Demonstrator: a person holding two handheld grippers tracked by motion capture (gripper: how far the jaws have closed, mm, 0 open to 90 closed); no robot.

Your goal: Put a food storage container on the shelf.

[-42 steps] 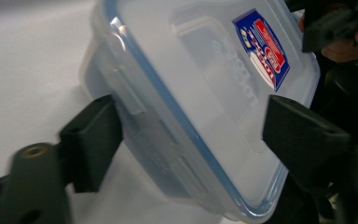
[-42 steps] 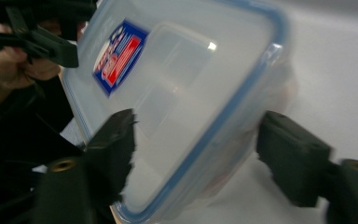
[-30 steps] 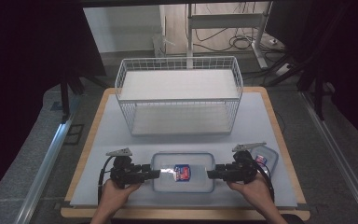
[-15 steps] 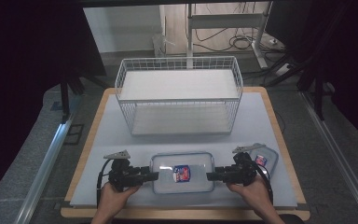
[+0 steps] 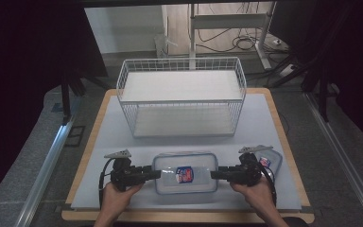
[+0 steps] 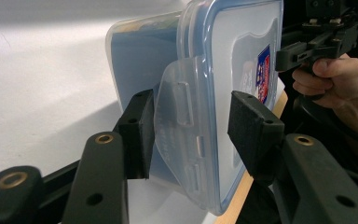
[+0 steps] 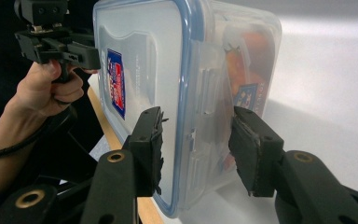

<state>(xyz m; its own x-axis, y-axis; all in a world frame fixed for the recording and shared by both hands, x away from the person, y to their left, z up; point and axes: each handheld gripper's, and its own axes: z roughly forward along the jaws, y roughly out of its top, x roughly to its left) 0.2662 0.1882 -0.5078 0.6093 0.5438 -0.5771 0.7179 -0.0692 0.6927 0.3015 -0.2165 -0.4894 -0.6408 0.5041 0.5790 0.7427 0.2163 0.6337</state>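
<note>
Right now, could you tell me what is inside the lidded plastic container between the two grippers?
Through the plastic container wall, something orange and a blue-labelled packet show; the lid and frosted plastic hide the rest.

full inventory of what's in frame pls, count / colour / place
lidded container: 1, clear with blue-rimmed lid and a red-blue label, front centre of the mat, between the two claws
wire basket: 1, white, back centre of the mat
second container: 1, clear with blue rim, front right, behind the right claw
mat: 1, pale blue-grey, covering the table
table: 1, light wood edge, under the mat
left claw: 1, black, jaws either side of the container's left end flap, just been closing
right claw: 1, black, jaws either side of the container's right end, just been closing
hands: 2, bottom edge, one per claw
</note>
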